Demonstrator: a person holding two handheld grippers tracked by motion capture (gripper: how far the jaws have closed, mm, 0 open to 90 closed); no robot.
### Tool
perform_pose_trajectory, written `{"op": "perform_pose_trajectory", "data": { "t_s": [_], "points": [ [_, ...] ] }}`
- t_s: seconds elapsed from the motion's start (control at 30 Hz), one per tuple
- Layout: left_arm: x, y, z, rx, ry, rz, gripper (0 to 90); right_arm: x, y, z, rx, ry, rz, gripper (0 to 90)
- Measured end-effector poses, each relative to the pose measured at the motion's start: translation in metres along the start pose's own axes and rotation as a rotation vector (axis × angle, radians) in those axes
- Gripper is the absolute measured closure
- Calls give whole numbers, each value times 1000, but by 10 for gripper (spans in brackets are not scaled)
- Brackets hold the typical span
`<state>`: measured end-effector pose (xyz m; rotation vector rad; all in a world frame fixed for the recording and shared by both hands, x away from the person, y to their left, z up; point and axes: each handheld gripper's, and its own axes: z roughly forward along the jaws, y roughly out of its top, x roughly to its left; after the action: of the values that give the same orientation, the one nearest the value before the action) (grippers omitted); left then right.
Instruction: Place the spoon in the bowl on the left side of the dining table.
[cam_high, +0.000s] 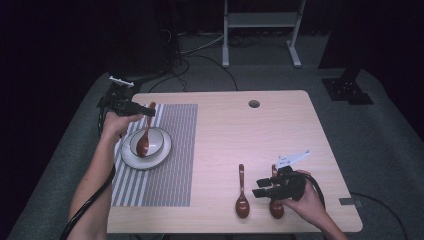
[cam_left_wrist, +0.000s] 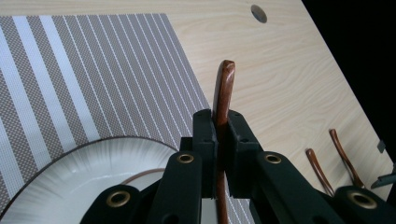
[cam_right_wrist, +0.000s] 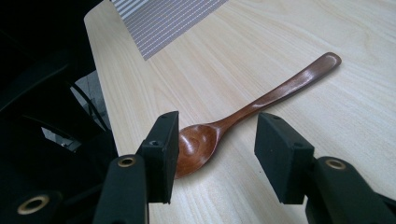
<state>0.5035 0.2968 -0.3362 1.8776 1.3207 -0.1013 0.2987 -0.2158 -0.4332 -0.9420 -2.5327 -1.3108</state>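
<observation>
While our left gripper (cam_high: 145, 111) clamps the handle of a wooden spoon (cam_high: 145, 135) whose bowl rests in the white dish (cam_high: 162, 148) on the striped mat (cam_high: 175, 150), our right gripper (cam_high: 262, 190) hangs with jaws spread apart. Two more spoons lie on the table (cam_high: 280, 130): one (cam_high: 242, 196) beside that gripper, another (cam_high: 276, 206) partly under it.

Your tabletop (cam_high: 280, 130) is pale wood-grain laminate, smooth and matt. The placemat (cam_high: 172, 150) looks like woven cloth, striped and rough. Your spoons (cam_right_wrist: 261, 100) are dark wood with a glossy varnish. The plate (cam_left_wrist: 60, 179) is glazed white ceramic. Jaws are matt black plastic with brass-coloured rivets.
</observation>
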Motion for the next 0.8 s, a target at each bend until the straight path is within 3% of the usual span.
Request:
{"op": "perform_pose_trajectory", "data": {
  "t_s": [0.43, 0.8],
  "points": [
    [14, 5, 10, 8, 33, -32, 842, -2, -3, -3, -14, 2, 10, 491],
    [28, 1, 18, -22, 26, -71, 842, -3, -6, -3, -12, 8, 13, 491]
  ]
}}
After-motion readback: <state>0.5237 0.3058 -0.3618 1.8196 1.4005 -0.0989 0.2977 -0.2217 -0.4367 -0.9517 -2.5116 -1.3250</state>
